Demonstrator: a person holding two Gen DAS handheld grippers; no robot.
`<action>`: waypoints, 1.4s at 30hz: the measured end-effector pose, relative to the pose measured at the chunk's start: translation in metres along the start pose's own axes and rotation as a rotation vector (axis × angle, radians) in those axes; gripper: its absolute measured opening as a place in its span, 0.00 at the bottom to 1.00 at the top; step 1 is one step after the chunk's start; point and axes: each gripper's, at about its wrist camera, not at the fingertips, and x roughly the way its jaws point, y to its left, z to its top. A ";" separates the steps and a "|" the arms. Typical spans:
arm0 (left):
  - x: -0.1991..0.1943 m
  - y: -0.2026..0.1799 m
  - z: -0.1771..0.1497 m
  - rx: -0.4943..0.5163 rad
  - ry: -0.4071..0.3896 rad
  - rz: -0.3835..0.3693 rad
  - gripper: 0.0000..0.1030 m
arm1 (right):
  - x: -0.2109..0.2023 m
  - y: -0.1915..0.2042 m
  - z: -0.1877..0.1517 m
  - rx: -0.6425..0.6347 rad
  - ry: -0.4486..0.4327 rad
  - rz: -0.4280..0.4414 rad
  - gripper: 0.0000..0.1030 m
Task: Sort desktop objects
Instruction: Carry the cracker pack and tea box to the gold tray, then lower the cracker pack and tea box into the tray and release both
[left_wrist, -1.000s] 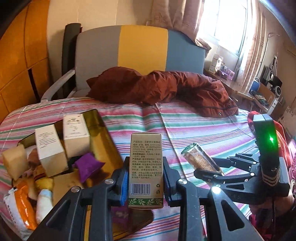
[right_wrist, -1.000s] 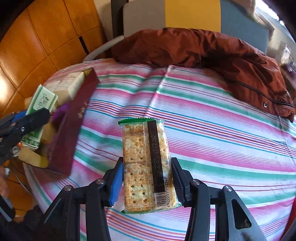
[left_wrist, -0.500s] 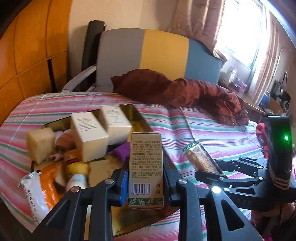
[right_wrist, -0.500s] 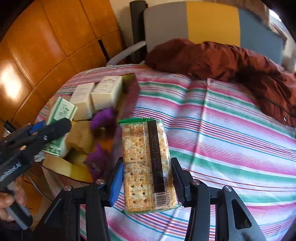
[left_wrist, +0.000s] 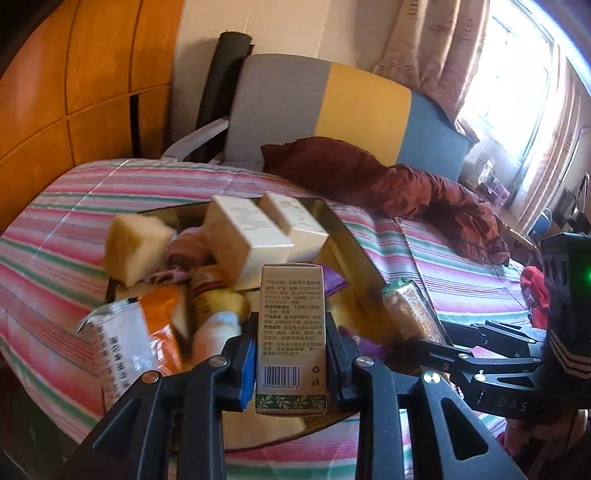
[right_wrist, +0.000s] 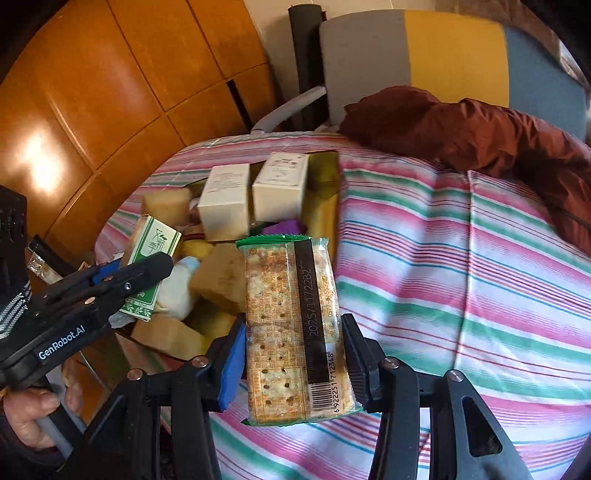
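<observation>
My left gripper (left_wrist: 291, 360) is shut on a tall tan carton with green leaf print (left_wrist: 291, 332), held upright over the gold-lined box (left_wrist: 351, 254). The same carton (right_wrist: 149, 258) shows in the right wrist view, over the box's left side. My right gripper (right_wrist: 293, 363) is shut on a clear-wrapped cracker pack (right_wrist: 291, 325), held above the box's near right edge. That pack (left_wrist: 412, 312) appears at the right in the left wrist view. Two white cartons (right_wrist: 251, 192) stand at the back of the box.
The box holds sponge-like yellow blocks (left_wrist: 135, 247), an orange snack bag (left_wrist: 125, 339), purple wrappers (right_wrist: 284, 226) and other small packs. It rests on a striped cloth (right_wrist: 461, 258). A dark red jacket (right_wrist: 480, 129) lies behind, before a grey-yellow-blue chair (left_wrist: 325, 110).
Both grippers have carried their items leftward over the striped cloth, so the open box now lies under and just ahead of them. Both grips are unchanged.
</observation>
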 end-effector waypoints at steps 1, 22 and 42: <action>-0.001 0.004 -0.002 -0.008 0.002 0.002 0.29 | 0.001 0.002 0.000 -0.001 0.002 0.004 0.47; 0.025 0.003 -0.003 -0.016 0.026 -0.058 0.28 | 0.039 0.028 0.025 -0.004 -0.019 -0.082 0.47; 0.043 0.003 -0.012 0.009 0.051 0.028 0.37 | 0.068 0.013 0.026 0.013 0.027 -0.098 0.48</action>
